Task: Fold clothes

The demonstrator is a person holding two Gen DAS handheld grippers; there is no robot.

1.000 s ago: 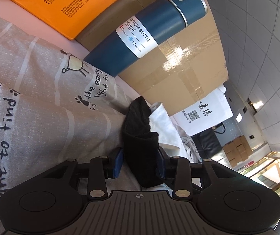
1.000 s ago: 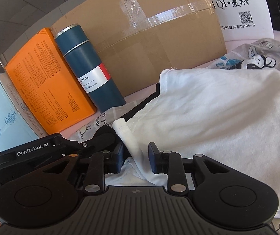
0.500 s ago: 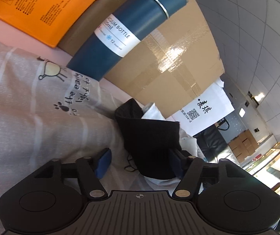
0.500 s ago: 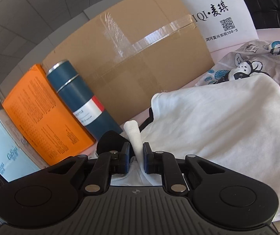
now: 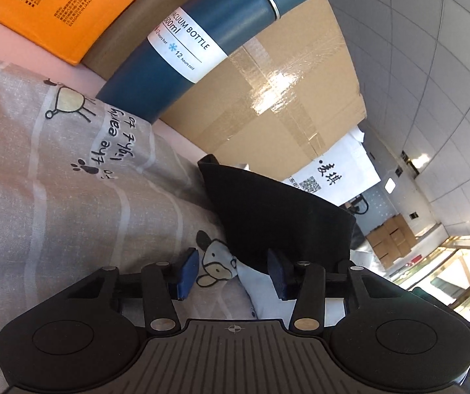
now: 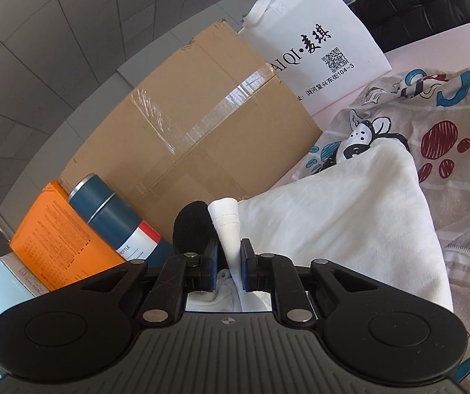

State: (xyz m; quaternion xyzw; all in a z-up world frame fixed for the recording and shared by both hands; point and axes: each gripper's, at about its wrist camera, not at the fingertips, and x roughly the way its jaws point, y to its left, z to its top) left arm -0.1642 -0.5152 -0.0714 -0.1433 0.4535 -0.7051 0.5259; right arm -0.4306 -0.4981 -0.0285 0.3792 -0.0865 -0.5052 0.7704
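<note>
A: Where do we stand on the fold?

B: Our right gripper [image 6: 227,264] has its jaws pressed onto a bunched edge of the white garment [image 6: 349,229], which rises between the pads as a narrow roll. The rest of that cloth drapes away to the right, over the grey printed sheet [image 6: 448,151].

A: And our left gripper [image 5: 233,274]?

B: Its jaws are spread and grip nothing. Between them we see the sheet's little cow print and a pale bit of cloth. The black part of the garment [image 5: 277,216] lies just beyond the right pad, loose on the sheet; we cannot tell whether it touches the pad.

A: So which step is this?

B: We judge it the gathering of an edge for a fold: one side is pinched, the other is not. The garment is rumpled, so little of the folding looks done.

A: What does the next move call for?

B: Probably our left jaws should close on an edge, the black one being nearest, so that both sides are held before we lift and lay the cloth over. We should take only the garment and not the sheet under it.

A: Anything in the way?

B: The blue vacuum bottle [image 5: 202,42] stands at the far side against the cardboard box [image 6: 195,138], with the orange box [image 5: 54,10] to the left of it. A broad swing that way could knock the bottle over.
</note>
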